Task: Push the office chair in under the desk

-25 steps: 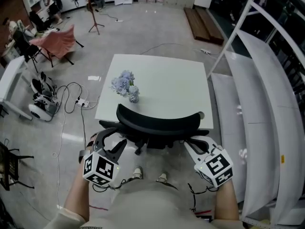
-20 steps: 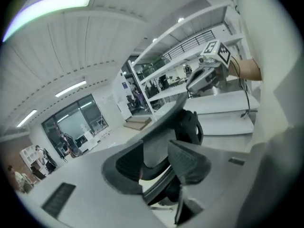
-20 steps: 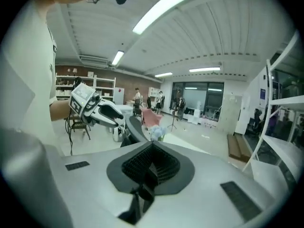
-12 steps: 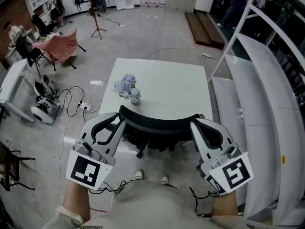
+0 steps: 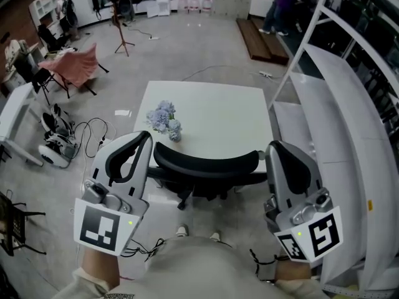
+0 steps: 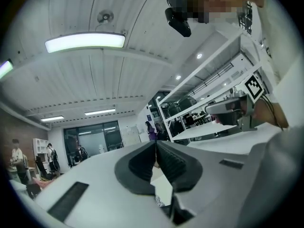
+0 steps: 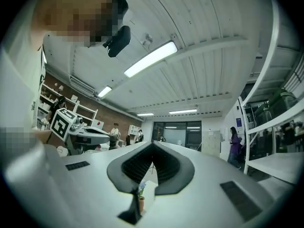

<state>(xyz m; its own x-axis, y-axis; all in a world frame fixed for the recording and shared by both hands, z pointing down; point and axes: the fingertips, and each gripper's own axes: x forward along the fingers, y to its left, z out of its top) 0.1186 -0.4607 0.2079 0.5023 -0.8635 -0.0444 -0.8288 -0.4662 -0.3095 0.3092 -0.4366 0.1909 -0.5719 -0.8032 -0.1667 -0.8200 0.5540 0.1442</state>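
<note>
Holding left gripper point(image 5: 143, 141) up off the left end of the backrest, pads clenched on nothing, clear of the chair. Flowers point(image 5: 163, 118) sit on the desk point(image 5: 212, 104) near its left front corner, out of the chair's path.

Office chair point(image 5: 206, 161) is centred at the desk's near edge, backrest just beside the top. I'd judge it's in, or nearly.

Right gripper point(image 5: 278, 149) mirrors the left at the other end of the backrest: clamped shut, empty, not touching. With both raised and neither on the chair, no push is being applied. Shelving point(image 5: 340, 123) runs close on the right, so there's little side room.

Seat is hidden under the backrest and desktop, only 1 base leg shows, so I can't confirm depth. Both gripper views point at the ceiling, no chair in them.
</note>
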